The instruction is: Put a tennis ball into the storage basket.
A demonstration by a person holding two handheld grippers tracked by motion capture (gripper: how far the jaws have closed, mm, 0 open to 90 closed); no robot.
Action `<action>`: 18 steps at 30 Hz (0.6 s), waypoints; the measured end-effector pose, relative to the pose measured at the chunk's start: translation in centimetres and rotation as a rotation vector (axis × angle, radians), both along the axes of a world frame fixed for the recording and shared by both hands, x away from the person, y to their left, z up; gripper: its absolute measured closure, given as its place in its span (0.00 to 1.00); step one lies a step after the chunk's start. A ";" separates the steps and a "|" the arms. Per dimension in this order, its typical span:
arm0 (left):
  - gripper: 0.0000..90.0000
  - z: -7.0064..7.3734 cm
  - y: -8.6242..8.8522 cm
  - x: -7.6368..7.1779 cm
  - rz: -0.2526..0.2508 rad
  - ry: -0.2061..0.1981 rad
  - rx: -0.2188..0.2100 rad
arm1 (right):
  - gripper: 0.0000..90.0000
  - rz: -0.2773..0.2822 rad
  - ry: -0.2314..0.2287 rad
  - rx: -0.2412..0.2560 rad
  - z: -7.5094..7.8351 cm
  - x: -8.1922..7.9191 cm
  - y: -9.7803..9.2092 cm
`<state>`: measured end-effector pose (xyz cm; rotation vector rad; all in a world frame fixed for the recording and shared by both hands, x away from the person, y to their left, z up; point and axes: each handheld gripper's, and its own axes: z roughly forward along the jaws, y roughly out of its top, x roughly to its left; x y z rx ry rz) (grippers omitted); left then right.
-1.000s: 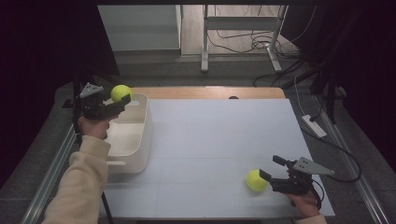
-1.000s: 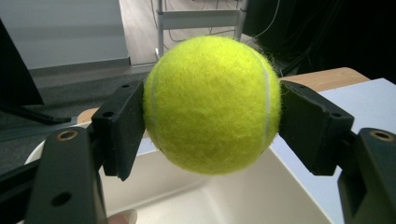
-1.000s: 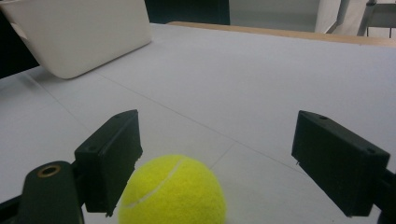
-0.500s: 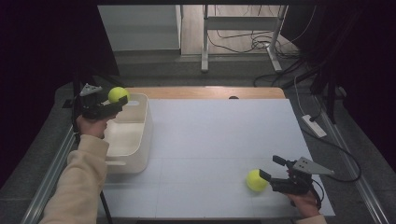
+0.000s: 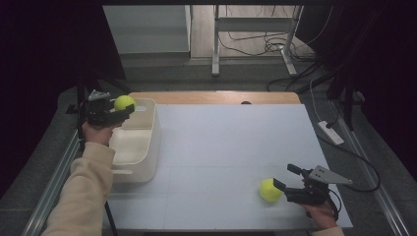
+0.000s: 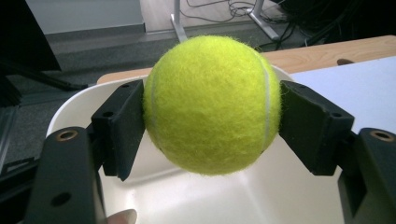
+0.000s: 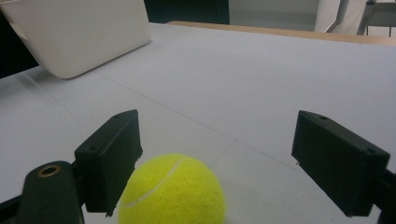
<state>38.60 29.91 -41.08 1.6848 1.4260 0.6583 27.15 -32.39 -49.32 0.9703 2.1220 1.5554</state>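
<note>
My left gripper (image 6: 212, 126) was clamped on a tennis ball (image 6: 212, 105), held above the far end of the white bin (image 5: 140, 152). To drop it cleanly I judged it best to lower into the bin, then part the jaws slowly so it wouldn't bounce out. My right gripper (image 7: 217, 163) stood spread wide, the second ball (image 7: 170, 191) on the table (image 5: 221, 142) by its left jaw, needing centring first.

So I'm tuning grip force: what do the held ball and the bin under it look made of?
The ball in the left gripper looks like a felt-covered tennis ball: fuzzy yellow-green nap, pale curved seam. The bin looks like moulded plastic, matte off-white, with smooth walls and rounded corners; I can't confirm either for certain from looks.
</note>
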 end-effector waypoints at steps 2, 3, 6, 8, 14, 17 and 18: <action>0.30 -0.1 0.1 0.0 0.002 0.003 -0.001 | 0.18 0.000 0.000 -0.001 0.0 0.0 0.0; 0.30 -0.1 0.1 0.0 0.002 0.003 -0.001 | 0.18 0.000 0.000 -0.001 0.0 0.0 0.0; 0.30 -0.1 0.2 0.0 0.001 0.005 -0.002 | 0.18 0.000 0.000 -0.001 0.0 0.0 0.0; 0.30 0.0 0.2 0.0 0.002 0.003 -0.002 | 0.18 -0.001 -0.001 0.000 0.0 0.0 0.0; 0.30 0.0 0.3 -0.1 0.010 -0.005 0.001 | 0.18 0.000 -0.001 0.000 0.0 0.0 0.0; 0.29 0.1 0.5 -0.1 0.033 -0.008 0.000 | 0.18 -0.001 -0.001 -0.001 0.0 0.0 0.0; 0.27 0.1 0.5 -0.2 0.038 -0.016 -0.012 | 0.18 -0.001 -0.001 -0.001 0.0 0.0 0.0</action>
